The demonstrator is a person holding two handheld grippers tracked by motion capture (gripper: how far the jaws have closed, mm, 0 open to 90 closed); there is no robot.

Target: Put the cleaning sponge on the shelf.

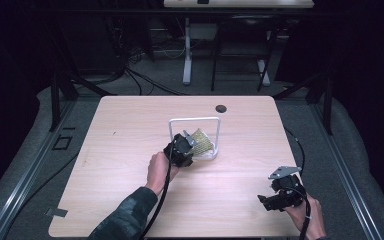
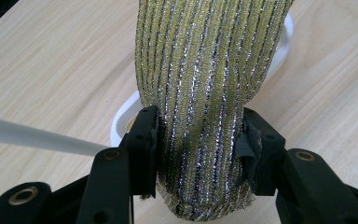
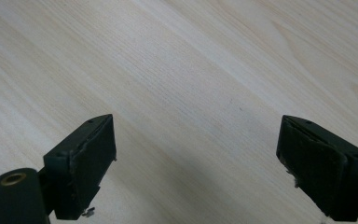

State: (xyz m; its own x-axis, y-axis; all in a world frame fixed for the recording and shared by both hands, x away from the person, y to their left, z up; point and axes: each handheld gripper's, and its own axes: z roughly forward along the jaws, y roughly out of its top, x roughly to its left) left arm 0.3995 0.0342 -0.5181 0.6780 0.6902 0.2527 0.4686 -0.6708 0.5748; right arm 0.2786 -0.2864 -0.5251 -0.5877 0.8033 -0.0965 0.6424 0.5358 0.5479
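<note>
A gold and silver striped cloth item (image 2: 200, 93) stands between the jaws of my left gripper (image 2: 198, 149), which is shut on it. In the high view the left gripper (image 1: 187, 145) holds this glittery cloth (image 1: 201, 142) at the base of a white wire stand (image 1: 194, 120) in the middle of the table. A white rim of the stand (image 2: 121, 116) shows behind the cloth. My right gripper (image 1: 265, 201) rests near the table's front right corner, open, with only bare wood between its jaws (image 3: 196, 154).
The wooden table (image 1: 125, 150) has a dark round grommet (image 1: 221, 108) near its far edge. Cables trail from both grippers. Beyond the table stand desk legs and loose cables on a dark floor.
</note>
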